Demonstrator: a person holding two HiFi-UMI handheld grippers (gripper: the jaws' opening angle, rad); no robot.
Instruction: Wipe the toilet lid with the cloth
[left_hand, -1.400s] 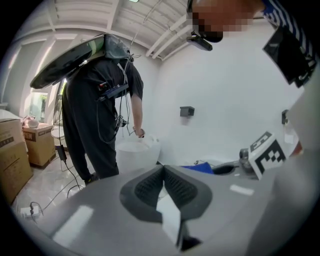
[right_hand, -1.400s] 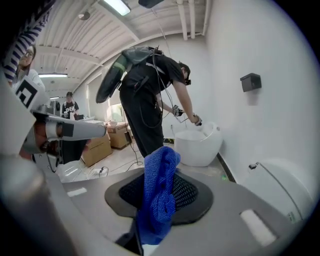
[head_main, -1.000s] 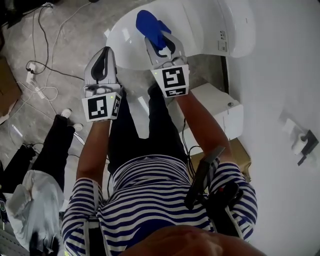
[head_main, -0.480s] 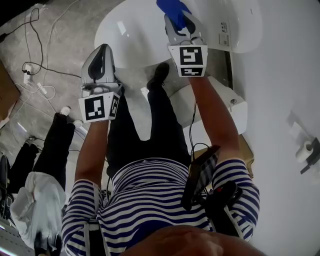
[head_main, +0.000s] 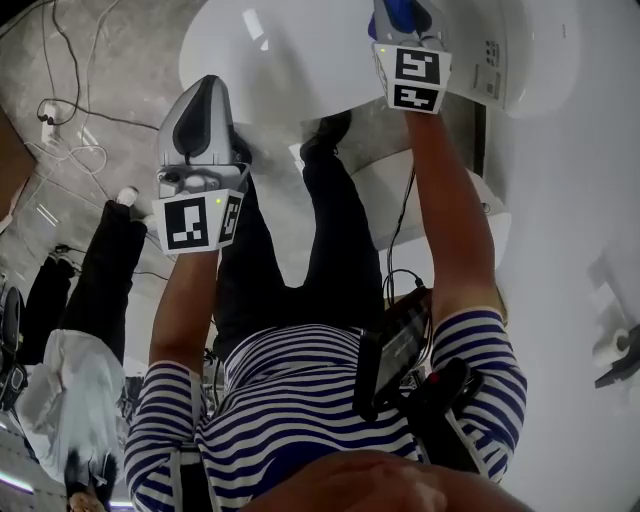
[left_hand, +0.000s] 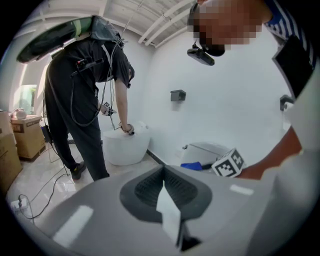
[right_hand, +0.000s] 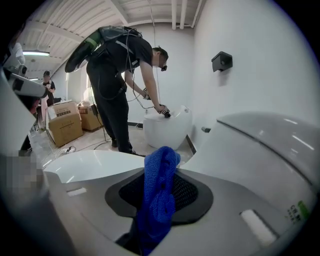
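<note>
Two grippers reach out ahead of a striped shirt (head_main: 300, 400). The left gripper (head_main: 203, 110) is the nearer one, held just short of the toilet's front rim. Its jaws meet along a pale seam with nothing between them, so it is idle. The right gripper (head_main: 408, 35) reaches farther, over the rear of the toilet lid (head_main: 270, 55), with its jaws clamped on the blue cloth (right_hand: 159, 190).

The cloth is a looped, terry-like weave, bunched into a soft upright roll that pokes past the jaw tips. No view shows whether it presses on the lid.

The lid is a broad oval, hard glossy white, with glare patches on it. No streaks, damp or dirt show, so the wiped area can't be judged. My guess is that the work is at the back edge and the wide front is likely left to cover.

Farther off, a second person (right_hand: 120, 75) bends over another white toilet (right_hand: 165, 127). Cardboard boxes (right_hand: 62, 122) stand on the floor beyond.
</note>
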